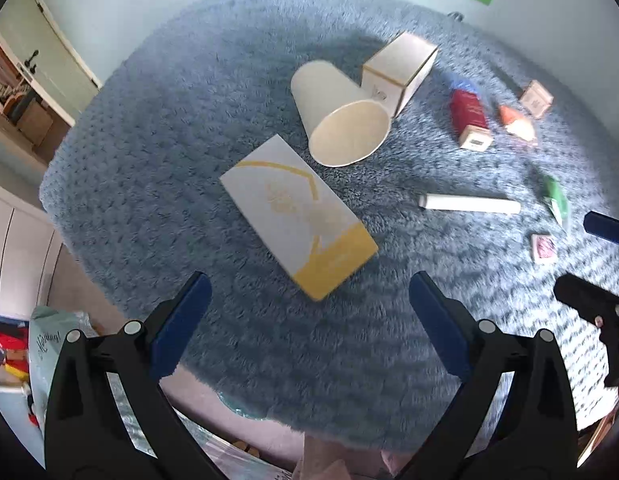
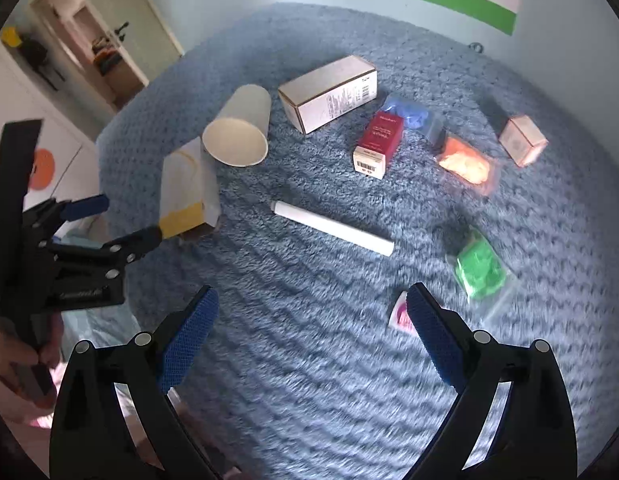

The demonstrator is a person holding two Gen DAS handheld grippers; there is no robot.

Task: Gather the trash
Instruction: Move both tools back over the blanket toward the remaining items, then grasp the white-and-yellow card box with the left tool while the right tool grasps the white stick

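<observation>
The left gripper [image 1: 309, 304] is spread wide and empty, hovering over the rug [image 1: 149, 160]. The yellow box [image 1: 299, 218] lies flat at 12 o'clock from it, the tipped cup [image 1: 341, 116] beyond. A flat box on deep pile may slide away from the pads rather than lift. The right gripper [image 2: 311, 320] is likewise splayed and empty, with the white tube [image 2: 333, 229] at 12 and the pink packet [image 2: 401, 316] touching its right finger. Closing now could catch that packet by accident.
</observation>
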